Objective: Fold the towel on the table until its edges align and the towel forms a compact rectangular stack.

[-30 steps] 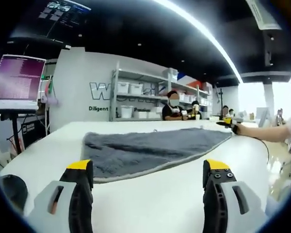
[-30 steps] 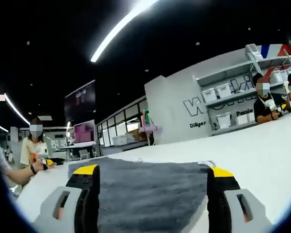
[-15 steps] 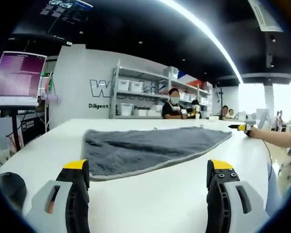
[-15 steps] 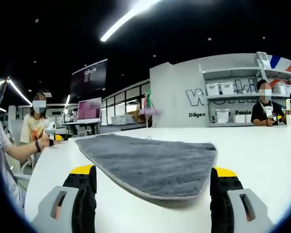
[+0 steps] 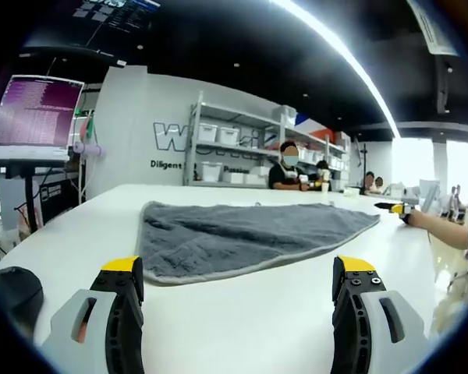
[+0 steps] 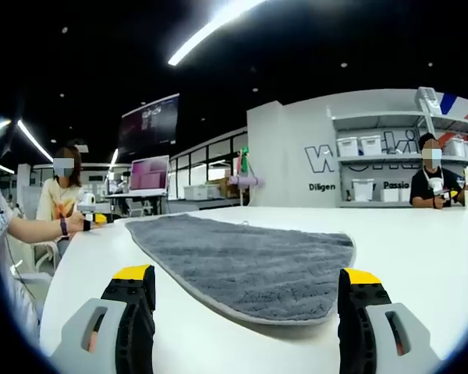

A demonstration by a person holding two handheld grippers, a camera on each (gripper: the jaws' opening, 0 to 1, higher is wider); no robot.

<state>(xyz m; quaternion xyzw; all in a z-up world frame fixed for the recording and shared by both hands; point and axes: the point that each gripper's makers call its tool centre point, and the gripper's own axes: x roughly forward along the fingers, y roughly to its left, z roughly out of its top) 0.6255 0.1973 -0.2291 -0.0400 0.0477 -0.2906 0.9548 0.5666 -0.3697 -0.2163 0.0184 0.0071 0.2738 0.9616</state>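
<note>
A grey towel lies spread flat on the white table, one corner pointing to the right in the left gripper view. My left gripper hovers open just short of its near edge, nothing between the jaws. In the right gripper view the same towel stretches away from me, its hemmed near edge lying between the open jaws of my right gripper. The right gripper also shows beyond the towel's right corner, held in a hand. The left gripper shows at the table's left side.
A dark object sits at the table's near left edge. A monitor on a stand is off to the left. Shelves with white bins and seated people are beyond the far edge.
The right gripper view has levelled out and backed away: the towel that lay between its jaws now lies mostly ahead. The left gripper view shifted only slightly. Both grippers stayed open.
</note>
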